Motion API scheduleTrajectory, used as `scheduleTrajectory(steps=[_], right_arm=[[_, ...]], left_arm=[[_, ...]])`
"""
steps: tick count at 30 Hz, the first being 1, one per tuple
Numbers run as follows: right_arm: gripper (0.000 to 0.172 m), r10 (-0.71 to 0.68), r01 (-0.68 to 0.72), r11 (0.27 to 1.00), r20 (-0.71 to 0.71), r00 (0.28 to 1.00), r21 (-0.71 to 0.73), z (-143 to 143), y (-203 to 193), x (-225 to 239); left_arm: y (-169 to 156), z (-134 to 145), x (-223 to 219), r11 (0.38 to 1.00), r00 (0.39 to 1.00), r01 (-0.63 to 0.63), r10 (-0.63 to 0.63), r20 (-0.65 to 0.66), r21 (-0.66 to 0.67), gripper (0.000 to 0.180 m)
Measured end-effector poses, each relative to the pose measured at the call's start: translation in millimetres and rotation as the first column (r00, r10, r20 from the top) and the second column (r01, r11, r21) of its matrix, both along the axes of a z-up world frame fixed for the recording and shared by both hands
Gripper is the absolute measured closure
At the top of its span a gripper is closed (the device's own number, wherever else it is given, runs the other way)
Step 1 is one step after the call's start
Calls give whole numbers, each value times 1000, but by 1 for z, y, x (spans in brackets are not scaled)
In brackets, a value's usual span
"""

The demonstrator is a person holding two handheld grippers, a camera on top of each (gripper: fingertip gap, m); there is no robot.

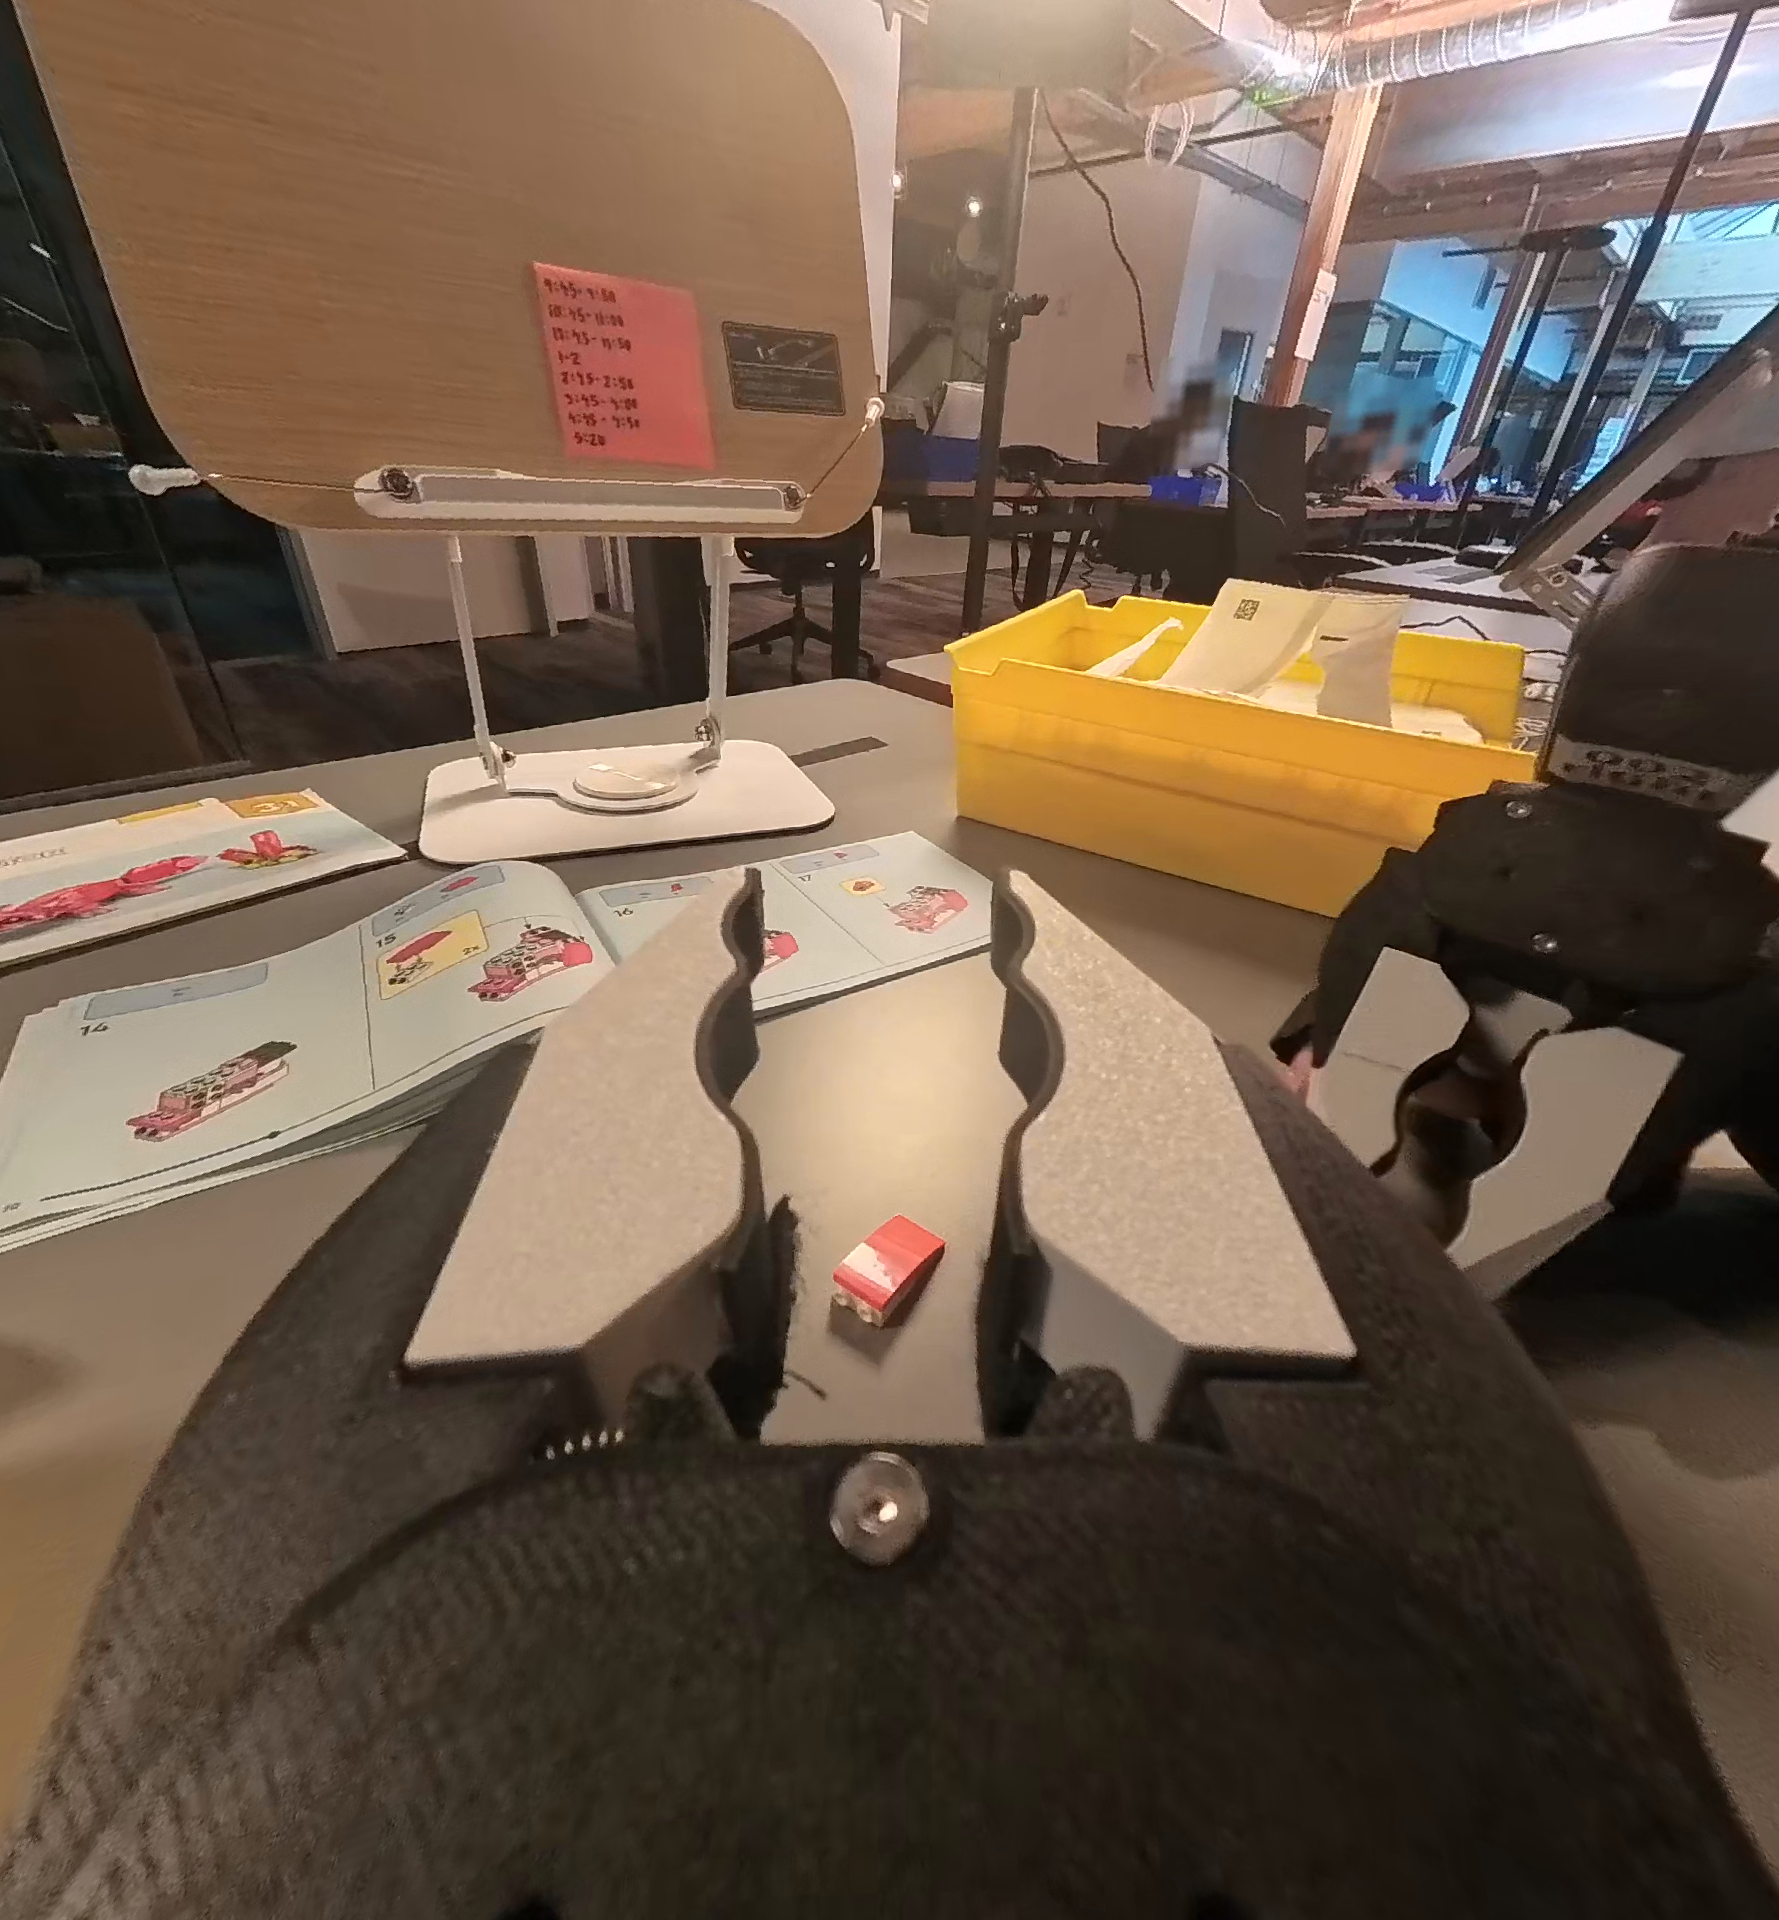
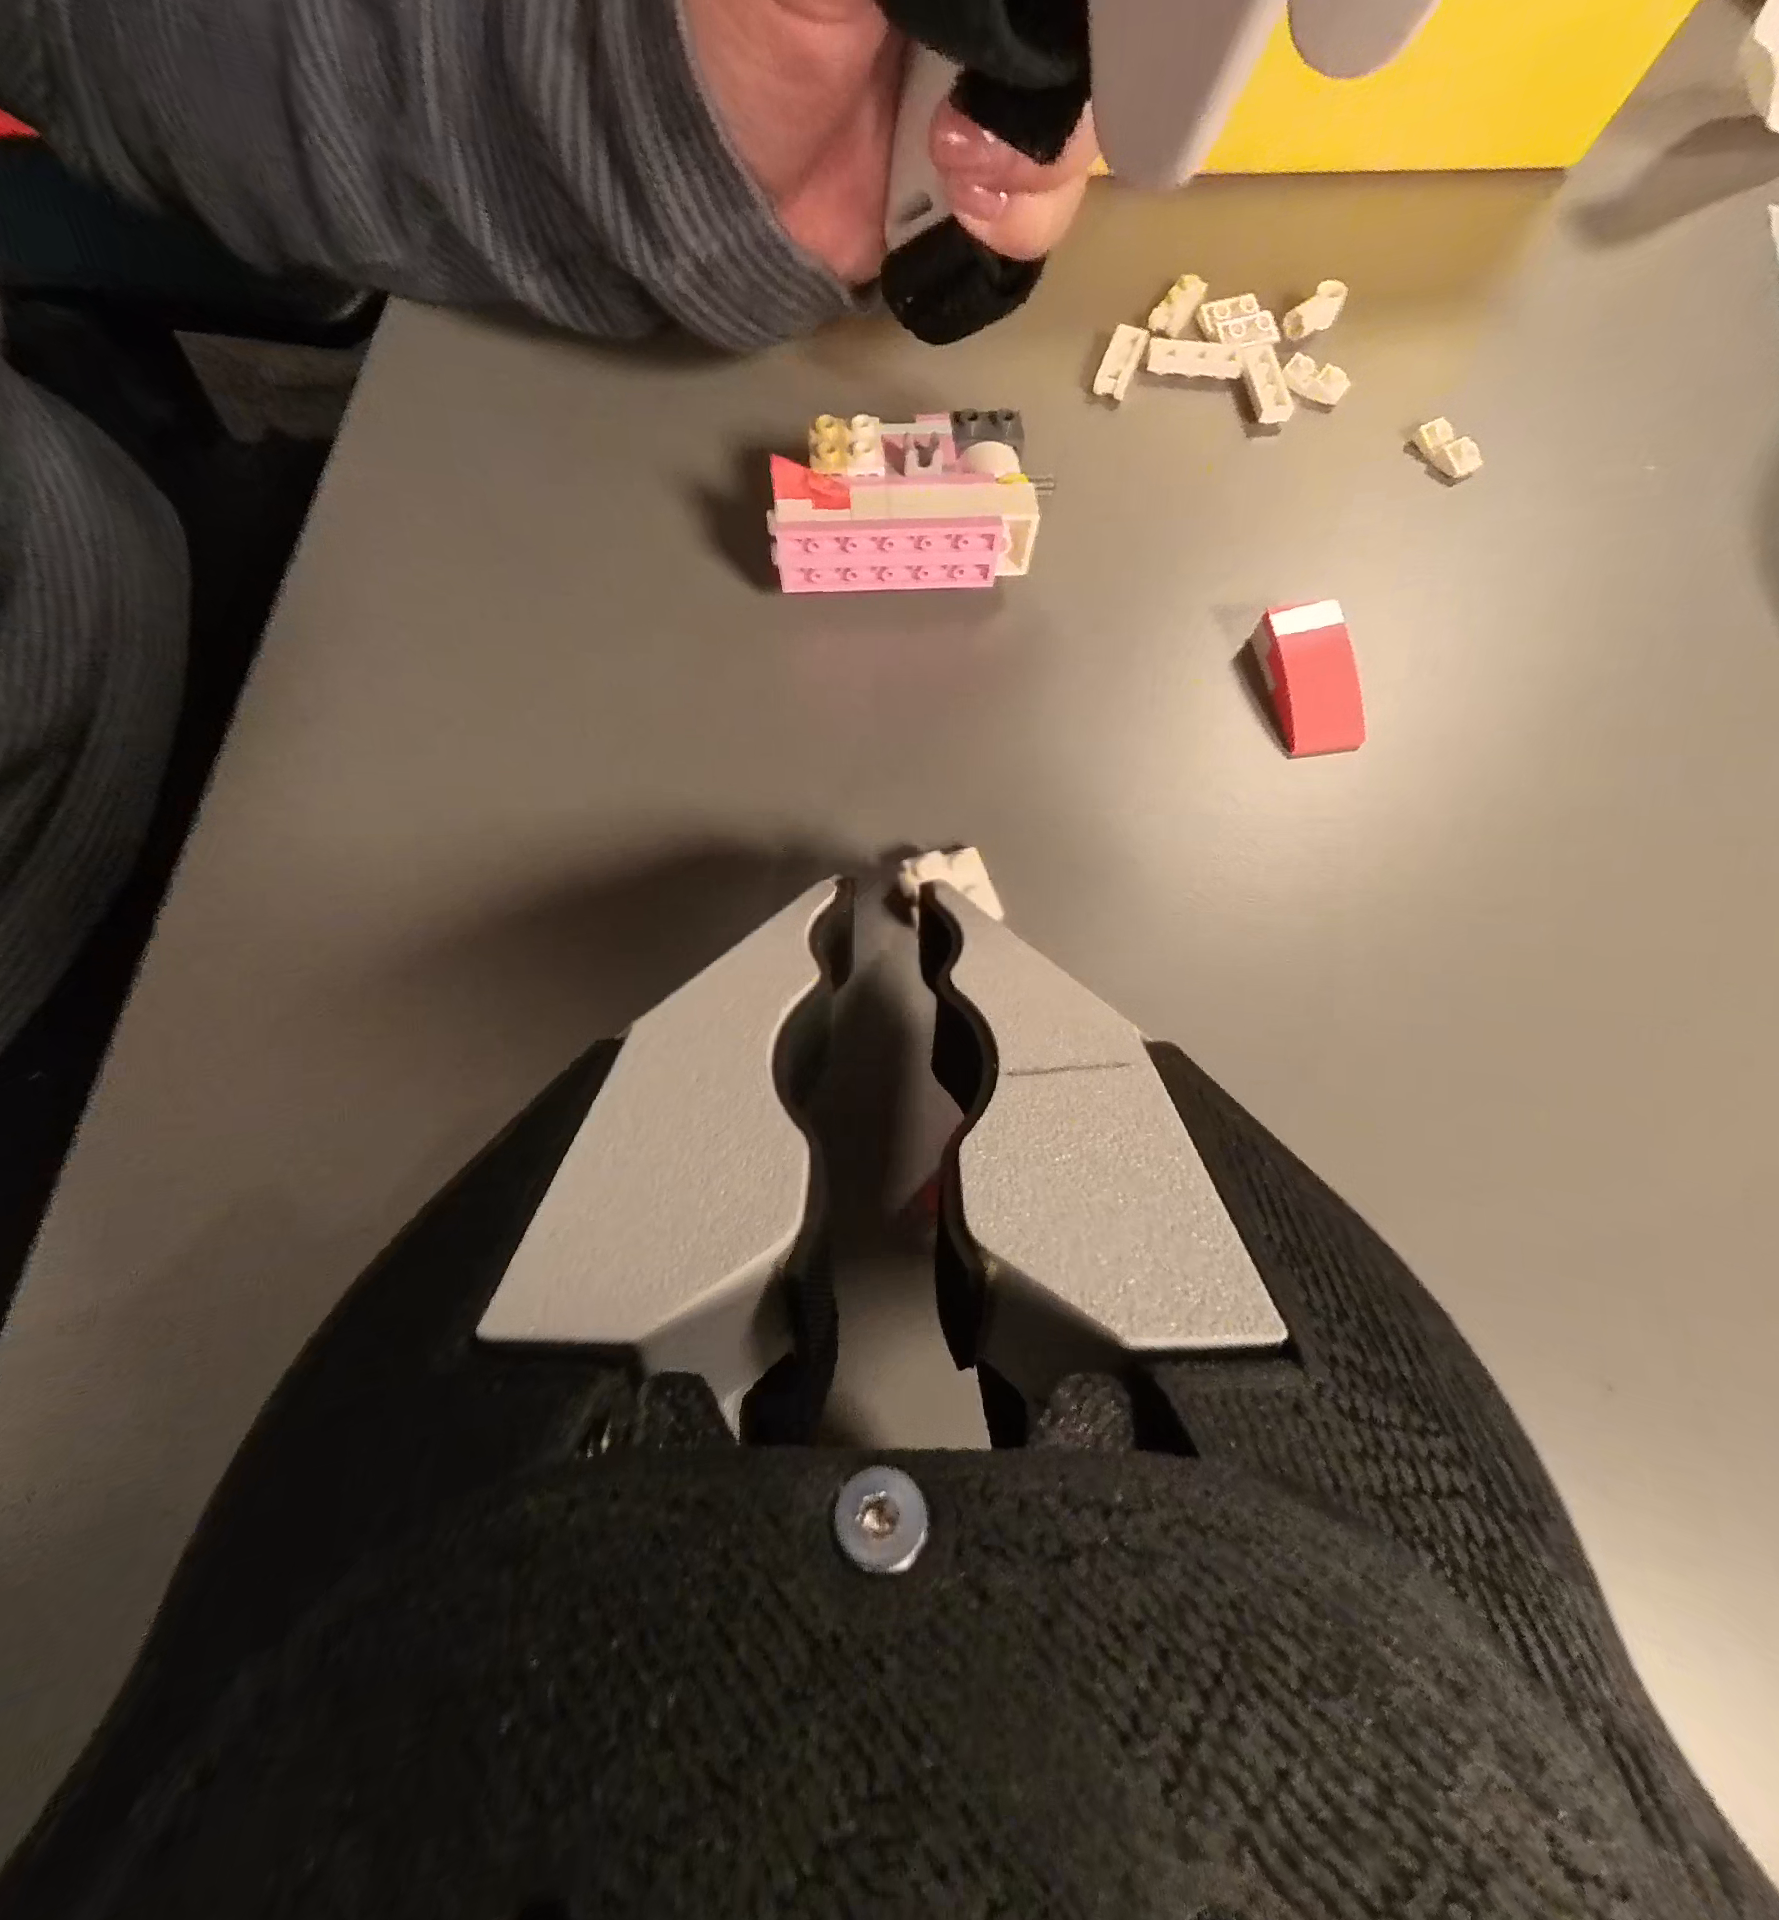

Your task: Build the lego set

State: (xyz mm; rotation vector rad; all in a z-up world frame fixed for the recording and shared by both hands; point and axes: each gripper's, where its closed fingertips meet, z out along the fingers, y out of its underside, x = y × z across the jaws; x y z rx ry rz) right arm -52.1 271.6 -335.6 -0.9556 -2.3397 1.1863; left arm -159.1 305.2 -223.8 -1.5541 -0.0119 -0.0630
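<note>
Bricks lie loose around the pink model (image 2: 895, 520); left gripper (image 1: 874, 894) hangs released over the red brick (image 1: 887, 1270) beside the model; right gripper (image 2: 885, 888), barely parted, clamps nothing, its tip touching a white brick (image 2: 952, 868) short of the model.

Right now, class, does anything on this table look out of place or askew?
Yes. The pink brick model lies tipped on its side, its pink plate's underside showing. A red curved brick sits alone, apart from the cluster of white bricks. One small white brick lies askew beside the right gripper's fingertips.
</note>
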Motion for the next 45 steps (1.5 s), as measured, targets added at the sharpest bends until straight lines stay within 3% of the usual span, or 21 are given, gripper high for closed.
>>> scheduleTrajectory(steps=[4,7,13,18,26,32,37,45], right_arm=[[157,-11,10,1000,-50,999,-18,9,-1,-3],[149,-31,33,998,-41,999,47,2,4,-5],[150,-18,16,990,8,1000,138,-9,4,1],[156,72,-71,997,38,997,-15,5,-18,12],[147,22,-23,997,7,1000,78,-2,-10,3],[153,48,-48,998,-11,999,39,7,-16,6],[151,25,-22,987,-15,1000,162,-3,-9,3],[152,-61,53,981,37,997,188,-11,17,7]], left_arm=[[1,-1,1,1000,1000,8,-8,0,-5,138],[1,-1,2,1000,1000,12,-12,-1,-6,138],[2,-2,4,1000,1000,16,-16,-15,-13,138],[2,-4,5,1000,1000,17,-17,-21,-19,138],[2,-2,6,1000,1000,23,-23,-21,-14,138],[2,-2,7,1000,999,25,-26,-26,-15,138],[2,-3,9,999,999,29,-30,-28,-18,138],[2,-3,9,999,999,32,-32,-25,-19,138]])
